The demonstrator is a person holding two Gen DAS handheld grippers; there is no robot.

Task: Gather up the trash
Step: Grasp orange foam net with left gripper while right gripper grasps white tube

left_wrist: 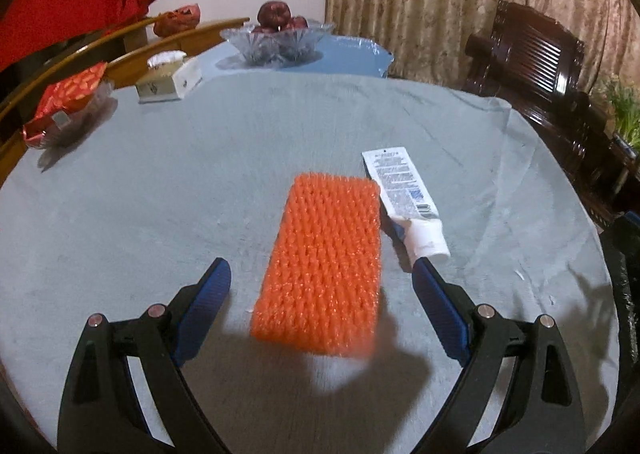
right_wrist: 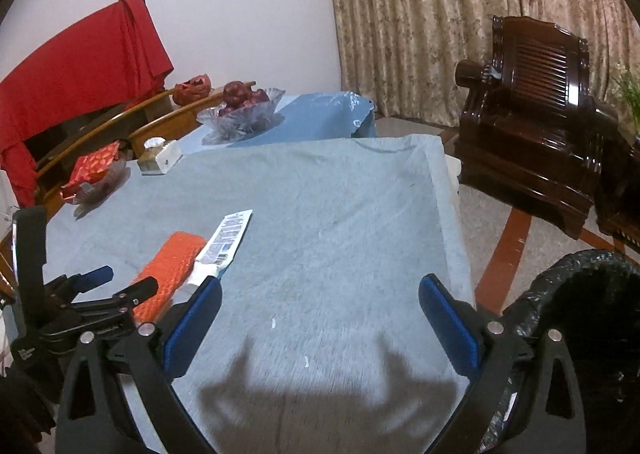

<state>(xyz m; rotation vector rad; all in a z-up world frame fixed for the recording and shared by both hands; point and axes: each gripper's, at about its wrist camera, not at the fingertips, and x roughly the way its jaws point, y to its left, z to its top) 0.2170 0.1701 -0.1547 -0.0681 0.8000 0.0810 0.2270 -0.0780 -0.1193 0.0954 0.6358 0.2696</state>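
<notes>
Orange foam net [left_wrist: 320, 274] lengthwise, pointing away

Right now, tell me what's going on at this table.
A person is collecting trash with two tools. The left hand-held gripper is open above the orange foam net sleeve, which lies on the grey tablecloth beside a white squeezed tube. The right hand-held gripper is open and empty near the black-lined trash bin.

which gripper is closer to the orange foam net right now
Left. The left gripper is open with the orange foam net lying between its fingers; the right gripper hovers open off to the net's right, over bare cloth.
</notes>
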